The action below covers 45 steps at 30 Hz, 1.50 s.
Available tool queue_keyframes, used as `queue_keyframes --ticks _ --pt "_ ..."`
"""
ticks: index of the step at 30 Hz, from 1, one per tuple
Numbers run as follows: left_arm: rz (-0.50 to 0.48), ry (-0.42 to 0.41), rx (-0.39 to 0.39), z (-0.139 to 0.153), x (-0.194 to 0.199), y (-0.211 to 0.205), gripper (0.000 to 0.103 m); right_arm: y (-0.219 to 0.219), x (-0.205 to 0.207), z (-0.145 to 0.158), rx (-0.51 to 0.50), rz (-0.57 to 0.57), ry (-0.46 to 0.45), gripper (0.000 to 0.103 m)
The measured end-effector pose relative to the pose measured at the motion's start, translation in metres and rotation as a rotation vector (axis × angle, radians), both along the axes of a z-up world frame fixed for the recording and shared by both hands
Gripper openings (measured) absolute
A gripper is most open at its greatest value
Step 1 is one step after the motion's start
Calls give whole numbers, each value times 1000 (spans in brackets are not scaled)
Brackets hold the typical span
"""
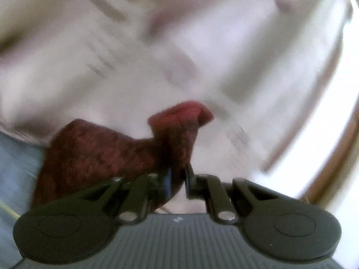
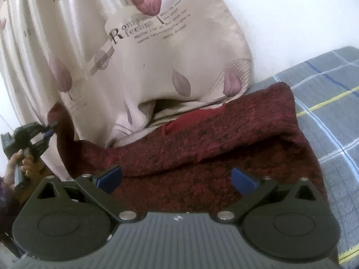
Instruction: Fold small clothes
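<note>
While lifted: the left gripper [image 1: 177,179] is clamped on a corner of the dark red knitted garment [image 2: 202,152].
Right gripper [image 2: 177,178]: jaws wide, empty, over garment.
Garment: on grey checked sheet [image 2: 332,94], against beige leaf-print curtain [image 2: 157,51].

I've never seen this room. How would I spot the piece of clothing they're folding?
Find the bed with the grey checked sheet and the beige leaf-printed pillow at its head. Against the pillow's lower edge lies the dark red knitted garment, one corner pinched and lifted by the left gripper while the right gripper hangs open over it. It is the only deep red, fuzzy fabric among pale, smooth ones.
</note>
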<state>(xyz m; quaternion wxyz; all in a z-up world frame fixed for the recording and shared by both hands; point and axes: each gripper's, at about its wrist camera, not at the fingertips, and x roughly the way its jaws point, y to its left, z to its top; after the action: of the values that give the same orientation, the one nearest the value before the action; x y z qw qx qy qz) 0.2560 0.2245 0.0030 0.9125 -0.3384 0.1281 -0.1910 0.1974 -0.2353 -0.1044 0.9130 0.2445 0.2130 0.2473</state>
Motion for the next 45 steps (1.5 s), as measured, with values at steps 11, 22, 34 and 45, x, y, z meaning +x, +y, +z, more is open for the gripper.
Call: queue_keyframes --ticks 11,22,34,45 --pt "-323 164 115 -111 24 -171 34 -46 19 9 282 32 84 103" --pt "-178 58 299 -90 -64 -165 92 -46 92 33 256 96 282 103" --pt "59 96 35 -131 -92 -91 92 -2 103 14 7 86 339 64" --pt "79 109 22 -133 -94 -93 92 -14 110 110 -134 27 7 14"
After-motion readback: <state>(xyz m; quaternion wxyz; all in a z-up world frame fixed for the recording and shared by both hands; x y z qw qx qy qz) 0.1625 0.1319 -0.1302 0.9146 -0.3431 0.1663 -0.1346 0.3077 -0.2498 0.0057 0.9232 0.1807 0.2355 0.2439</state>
